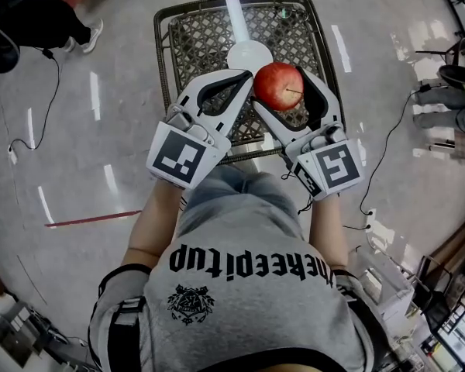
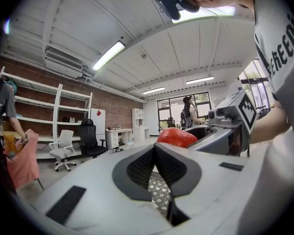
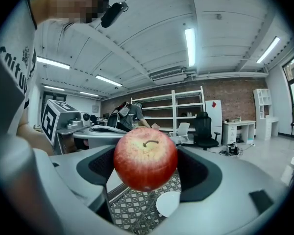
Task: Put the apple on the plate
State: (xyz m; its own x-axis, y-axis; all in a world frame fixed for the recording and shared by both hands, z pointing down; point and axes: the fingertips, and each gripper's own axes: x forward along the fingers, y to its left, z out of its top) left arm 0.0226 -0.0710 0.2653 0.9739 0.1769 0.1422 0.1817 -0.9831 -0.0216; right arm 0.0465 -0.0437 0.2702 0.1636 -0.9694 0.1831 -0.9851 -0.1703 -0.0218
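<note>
The left gripper (image 1: 244,76) carries nothing, its jaws closed tip to tip (the lattice desk (image 1: 194,29) shows through the gap behind the pads). Just beyond its tips the white plate (image 1: 249,55) lies bare on the middle of the desk. To the right, the apple (image 1: 278,86) is clamped between the jaws of the right gripper (image 1: 281,84), held in the air above the desk's near half. The plate lies ahead of and below the apple, so the right gripper probably needs to move forward and down.
</note>
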